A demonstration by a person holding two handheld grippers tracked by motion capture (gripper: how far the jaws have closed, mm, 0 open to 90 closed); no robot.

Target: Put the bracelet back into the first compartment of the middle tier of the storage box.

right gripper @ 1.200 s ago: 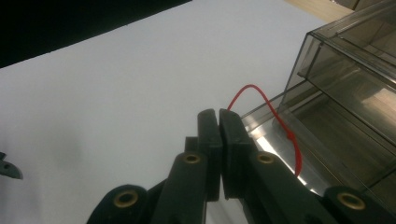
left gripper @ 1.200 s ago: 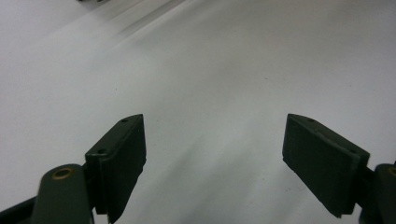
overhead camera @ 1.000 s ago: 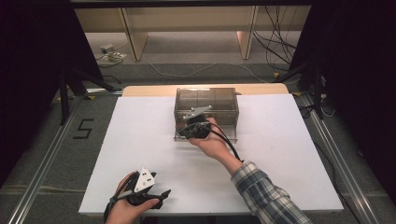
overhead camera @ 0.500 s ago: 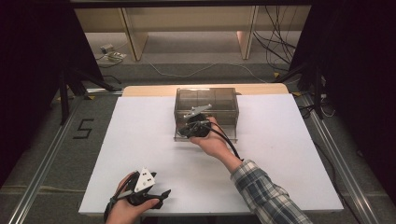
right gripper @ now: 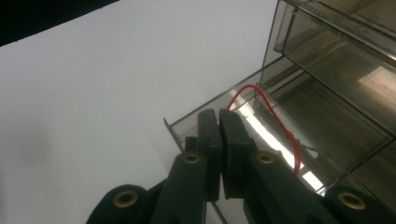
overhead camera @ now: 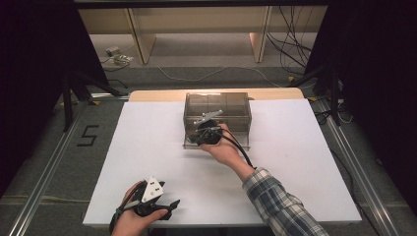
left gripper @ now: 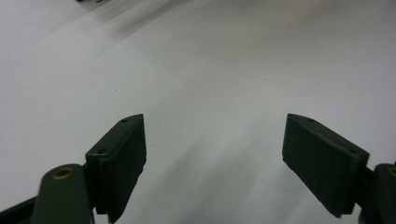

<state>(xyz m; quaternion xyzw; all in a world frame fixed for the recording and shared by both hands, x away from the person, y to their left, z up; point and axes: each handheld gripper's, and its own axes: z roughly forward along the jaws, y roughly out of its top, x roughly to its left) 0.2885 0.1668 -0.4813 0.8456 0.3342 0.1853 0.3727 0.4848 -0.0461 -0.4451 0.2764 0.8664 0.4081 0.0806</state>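
Left hand-held gripper [overhead camera: 169, 205]: low at the near edge of the matte white tabletop [overhead camera: 147, 142], black jaws wide apart, nothing between. Right hand-held gripper [right gripper: 219, 122]: jaws pressed together on the thin front wall of a smoky clear plastic drawer box [overhead camera: 231, 105], mid-tabletop. Red loop of cord [right gripper: 275, 121] lies in the drawer.

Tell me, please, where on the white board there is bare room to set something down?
The white board is bare left of the clear drawer box and again to its right. The near strip between the left gripper and the plaid sleeve is free. It is crowded where the right gripper meets the box.
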